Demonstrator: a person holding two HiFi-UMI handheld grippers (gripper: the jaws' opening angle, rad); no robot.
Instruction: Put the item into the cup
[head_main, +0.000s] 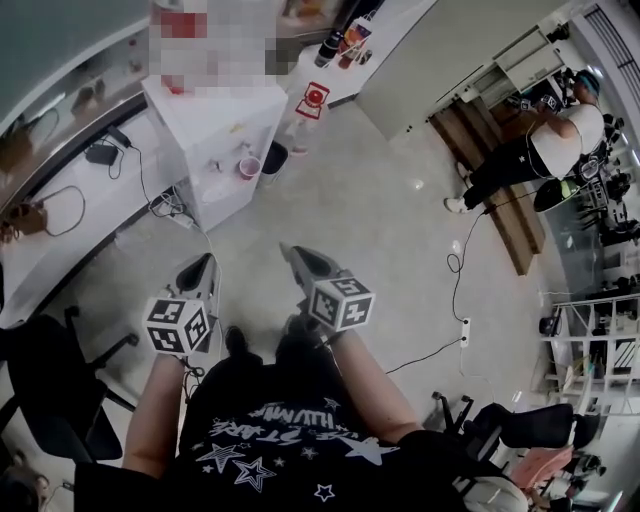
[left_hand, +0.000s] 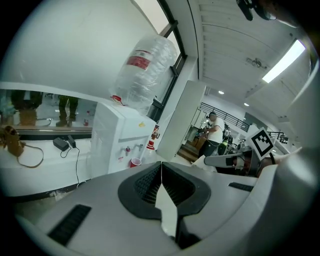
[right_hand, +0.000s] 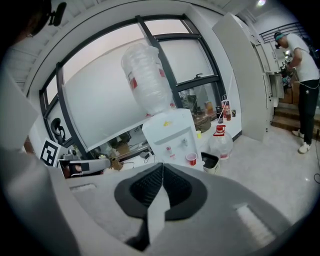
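Nothing done yet — your left tongs and right tongs are closed on nothing, well away from the water dispenser holding the red cup.

- Head view: sits up on the person, aimed steeply down at the floor, with the water dispenser a little ahead.
- Left gripper view: low down, facing that dispenser from well back.
- Right gripper view: same deal, and all three catch the red cup.

Person: black short-sleeved T-shirt, with white stars and white lettering printed across the front. Left gripper and right gripper: pale grey tapering shells with black ribbed pads inside. Each carries a white marker cube with black square patterns.
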